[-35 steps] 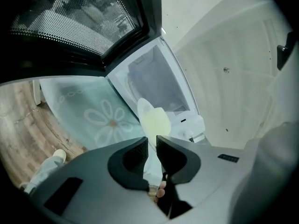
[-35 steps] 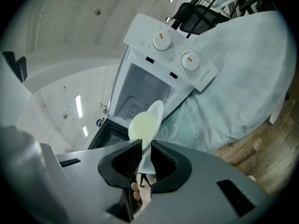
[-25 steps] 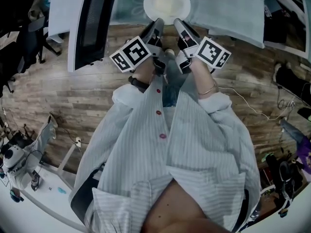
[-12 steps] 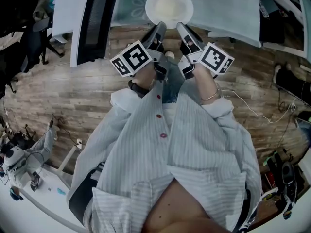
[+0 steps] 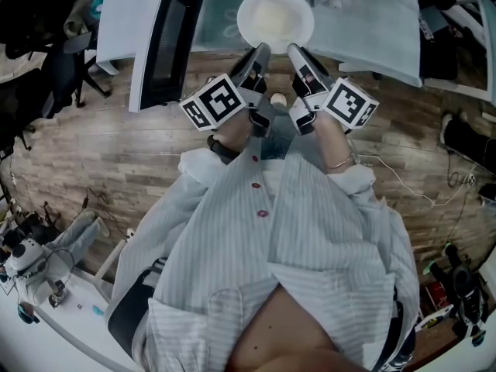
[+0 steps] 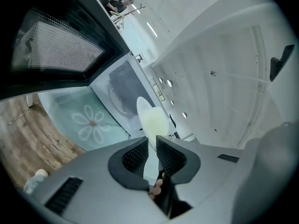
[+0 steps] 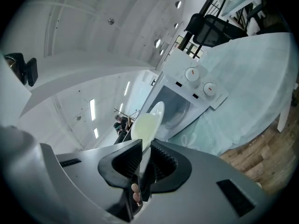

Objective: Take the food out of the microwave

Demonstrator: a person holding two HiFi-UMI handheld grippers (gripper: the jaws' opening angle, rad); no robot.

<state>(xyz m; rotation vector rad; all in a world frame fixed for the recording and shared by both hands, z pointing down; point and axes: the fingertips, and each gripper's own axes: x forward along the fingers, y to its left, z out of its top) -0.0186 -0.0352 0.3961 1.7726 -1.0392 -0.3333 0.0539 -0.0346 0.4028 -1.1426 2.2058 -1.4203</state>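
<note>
Together, left tongs (image 5: 260, 52) and right tongs (image 5: 297, 52) clamp the near rim of the white plate (image 5: 275, 15), near the open microwave door (image 5: 164, 43).

Both forearms are reaching forward side by side, left gripper (image 5: 260, 50) and right gripper (image 5: 297, 51) each pinching the near rim of the plate (image 5: 275, 14)

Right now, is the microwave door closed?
No, the microwave door stands swung open, left of the plate.
</note>
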